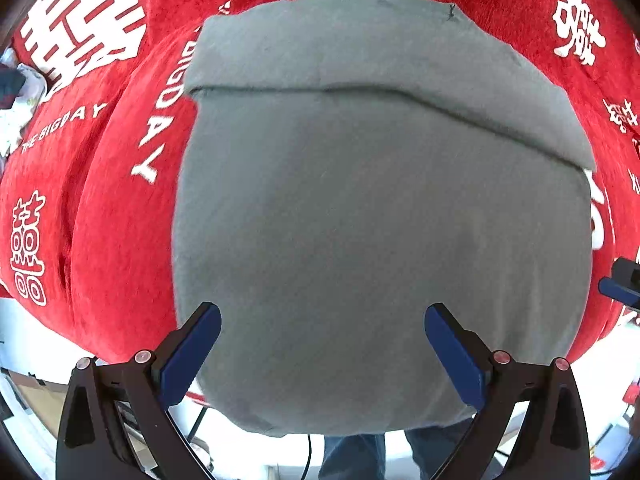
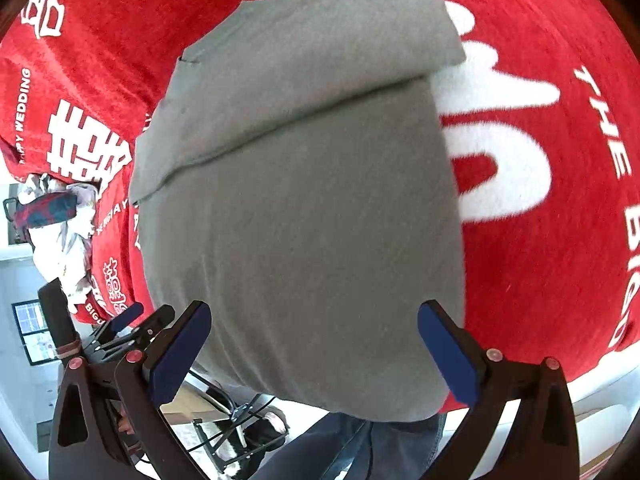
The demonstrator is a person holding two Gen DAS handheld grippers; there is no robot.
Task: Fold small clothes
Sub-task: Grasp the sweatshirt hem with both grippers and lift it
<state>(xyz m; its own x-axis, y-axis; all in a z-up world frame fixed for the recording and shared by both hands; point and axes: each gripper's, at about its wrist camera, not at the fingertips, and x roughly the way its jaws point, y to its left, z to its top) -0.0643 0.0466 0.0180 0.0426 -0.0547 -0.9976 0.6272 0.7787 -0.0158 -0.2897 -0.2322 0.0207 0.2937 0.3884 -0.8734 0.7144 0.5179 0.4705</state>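
Observation:
A grey garment (image 1: 376,216) lies folded on a red cloth (image 1: 116,240) with white lettering. Its far part is folded over, with a fold edge running across. Its near edge hangs over the table front. My left gripper (image 1: 322,344) is open and empty above the garment's near part. My right gripper (image 2: 314,344) is open and empty above the same garment (image 2: 304,216), near its front edge. The left gripper's blue fingers (image 2: 128,316) show at the left of the right wrist view. A right finger (image 1: 618,290) shows at the right edge of the left wrist view.
A pile of other clothes (image 2: 60,220), white and dark plaid, lies at the left end of the red cloth (image 2: 540,260); it also shows in the left wrist view (image 1: 20,92). The person's jeans (image 2: 360,448) stand at the table front. A chair frame (image 2: 240,420) is below.

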